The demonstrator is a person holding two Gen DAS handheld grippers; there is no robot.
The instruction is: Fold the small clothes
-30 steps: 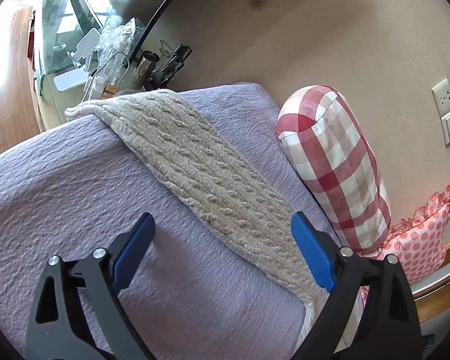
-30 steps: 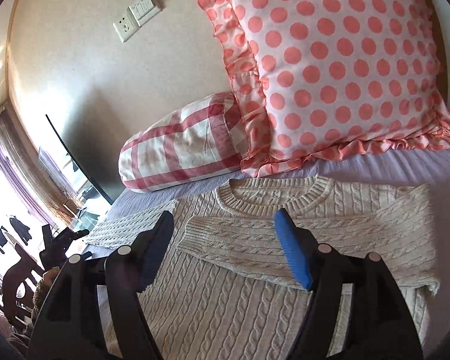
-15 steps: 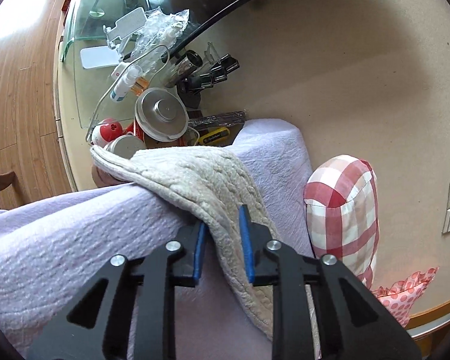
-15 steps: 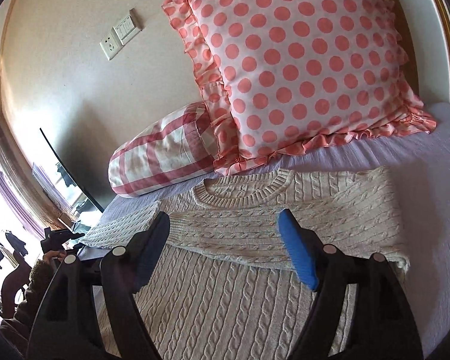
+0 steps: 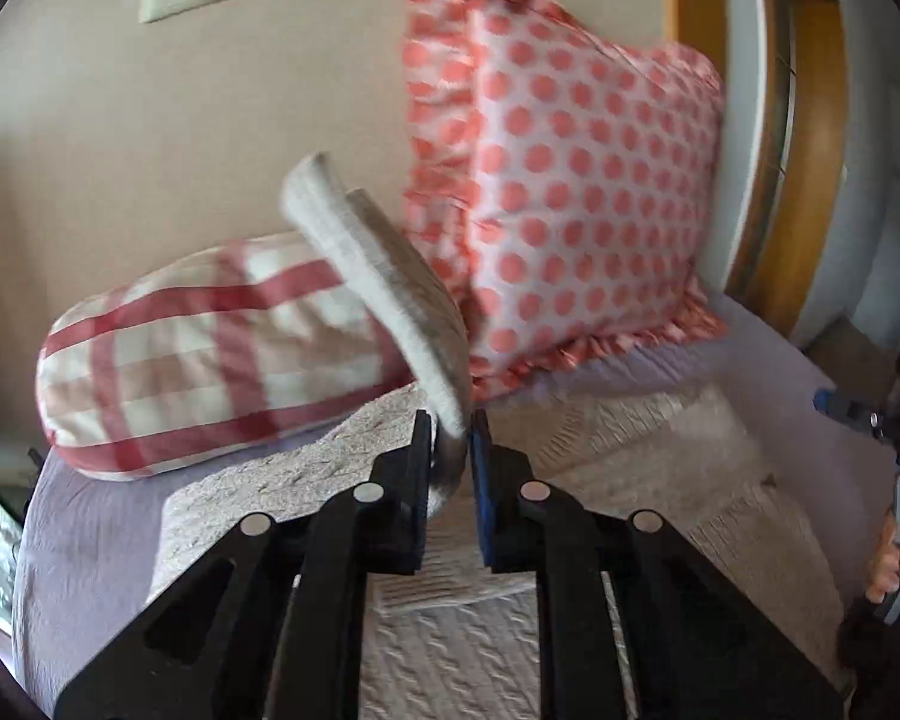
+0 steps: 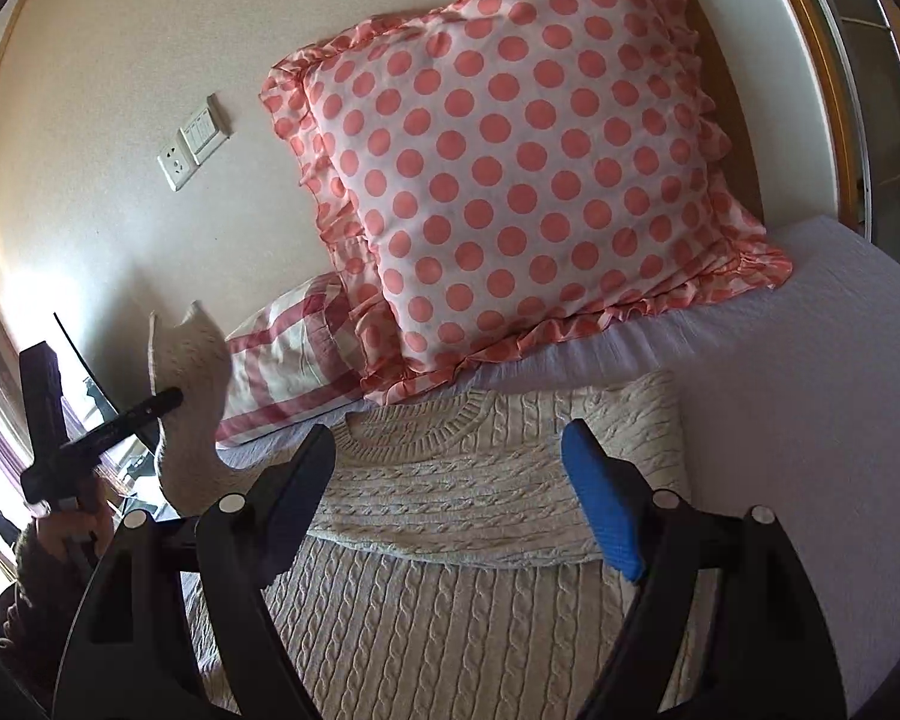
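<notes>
A cream cable-knit sweater (image 6: 450, 600) lies flat on the lilac bedspread, neck toward the pillows, with one sleeve folded across its chest (image 6: 480, 498). My left gripper (image 5: 453, 450) is shut on the other sleeve (image 5: 384, 276) and holds it lifted in the air, cuff upward. This gripper and the raised sleeve (image 6: 192, 396) also show at the left of the right wrist view. My right gripper (image 6: 450, 480) is open and empty, hovering over the sweater's chest. The sweater body also shows below the left gripper (image 5: 630, 450).
A pink polka-dot pillow (image 6: 510, 168) and a red checked bolster (image 6: 294, 366) lean against the wall at the head of the bed. Bare lilac bedspread (image 6: 810, 390) lies right of the sweater. A wall socket and switch (image 6: 195, 144) sit above.
My left gripper closed on the sleeve at the bed's edge, then lifted it and swung it toward the pillows. My right gripper stayed open and drifted slightly over the sweater.
</notes>
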